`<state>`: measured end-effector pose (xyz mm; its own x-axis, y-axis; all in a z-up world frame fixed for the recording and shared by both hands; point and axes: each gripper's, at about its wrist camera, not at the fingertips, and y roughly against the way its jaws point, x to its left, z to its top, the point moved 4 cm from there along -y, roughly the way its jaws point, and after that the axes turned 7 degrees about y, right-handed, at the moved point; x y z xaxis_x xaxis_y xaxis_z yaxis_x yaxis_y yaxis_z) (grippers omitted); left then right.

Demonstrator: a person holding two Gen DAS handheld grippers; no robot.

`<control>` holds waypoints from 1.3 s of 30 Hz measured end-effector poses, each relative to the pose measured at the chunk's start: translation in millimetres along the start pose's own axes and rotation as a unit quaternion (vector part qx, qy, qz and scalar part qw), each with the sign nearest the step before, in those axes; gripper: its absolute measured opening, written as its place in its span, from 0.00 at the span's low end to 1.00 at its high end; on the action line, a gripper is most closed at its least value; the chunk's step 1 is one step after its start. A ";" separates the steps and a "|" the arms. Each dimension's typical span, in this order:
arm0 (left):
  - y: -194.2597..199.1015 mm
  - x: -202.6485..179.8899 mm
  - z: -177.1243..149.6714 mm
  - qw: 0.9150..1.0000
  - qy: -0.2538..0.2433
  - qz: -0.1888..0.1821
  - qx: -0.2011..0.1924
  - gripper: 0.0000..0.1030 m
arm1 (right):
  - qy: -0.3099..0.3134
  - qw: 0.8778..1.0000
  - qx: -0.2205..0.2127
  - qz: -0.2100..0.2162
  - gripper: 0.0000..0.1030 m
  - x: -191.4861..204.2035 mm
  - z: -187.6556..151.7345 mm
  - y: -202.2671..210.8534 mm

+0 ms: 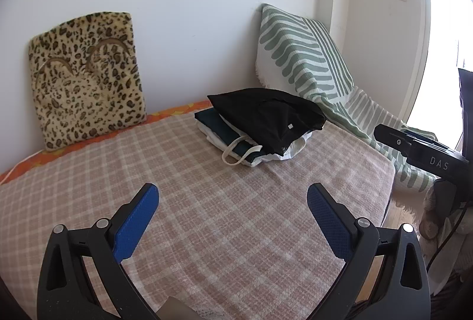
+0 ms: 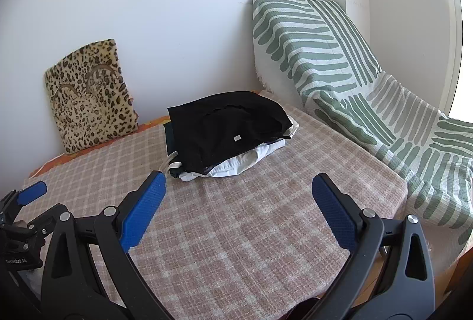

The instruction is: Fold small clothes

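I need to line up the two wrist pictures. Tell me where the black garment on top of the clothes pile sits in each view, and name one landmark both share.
Left wrist: the black garment lies right of centre, atop the pile, beyond the open left gripper.
Right wrist: the black garment lies just left of centre, beyond the open right gripper.
Shared landmark: the leopard-print cushion leaning on the wall, left of the pile.

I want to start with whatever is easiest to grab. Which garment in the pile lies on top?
The black garment with the small white tag lies on top, uncovered. The white garment and the dark teal one only peek out from beneath it.
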<state>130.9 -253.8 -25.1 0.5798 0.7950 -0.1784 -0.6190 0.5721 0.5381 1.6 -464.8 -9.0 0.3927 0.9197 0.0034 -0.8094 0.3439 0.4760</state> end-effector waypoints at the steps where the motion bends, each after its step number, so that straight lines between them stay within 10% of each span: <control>1: -0.3 -0.1 0.1 1.000 0.000 -0.001 0.000 0.97 | 0.000 1.000 -0.001 -0.002 0.98 -0.1 0.4 0.0; 39: 11.6 -9.7 5.3 1.000 0.003 -0.003 -0.018 0.97 | 0.005 1.000 -0.005 -0.007 0.98 1.1 4.0 -1.2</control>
<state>120.9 -256.0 -12.8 0.5807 0.7925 -0.1864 -0.6336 0.5837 0.5077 4.8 -465.0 -6.0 0.3997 0.9166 -0.0120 -0.8079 0.3584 0.4679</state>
